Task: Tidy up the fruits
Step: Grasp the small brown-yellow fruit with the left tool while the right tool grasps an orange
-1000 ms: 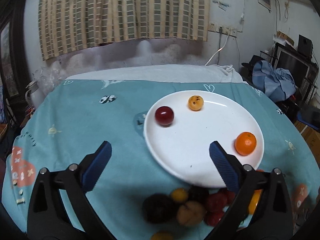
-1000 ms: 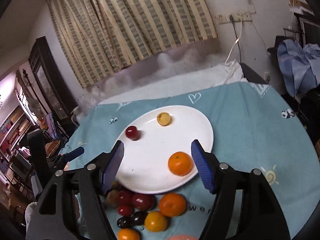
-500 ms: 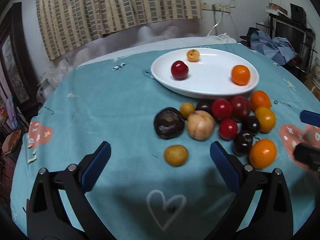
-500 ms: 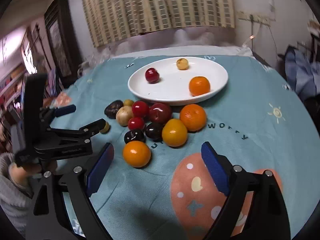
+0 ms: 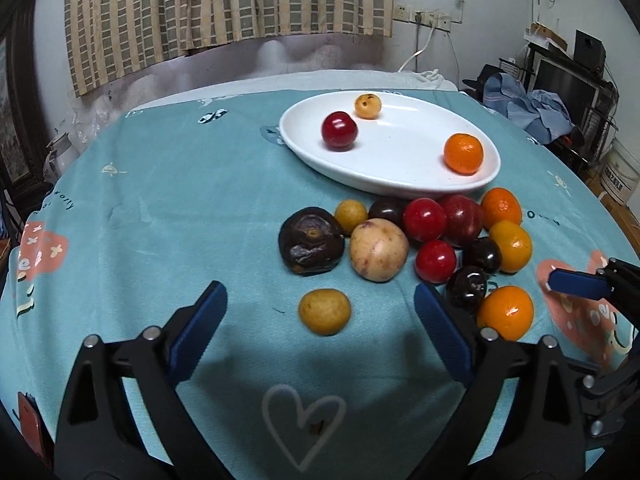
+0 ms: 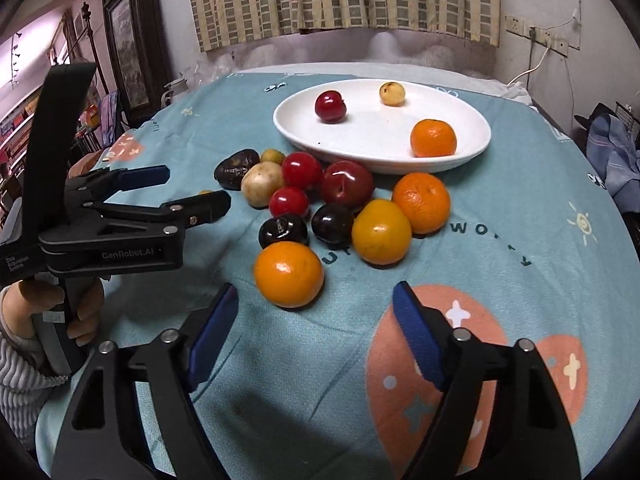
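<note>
Where fruit clusters, teal tablecloth (image 5: 168,208), striped curtain (image 5: 224,8)

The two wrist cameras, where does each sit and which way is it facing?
Left wrist: on the left gripper, angled down at a small yellow fruit; own fingers show.
Right wrist: on the right gripper, angled down at an orange; own fingers and the gripping hand show.
Shared: white plate, fruit pile.
</note>
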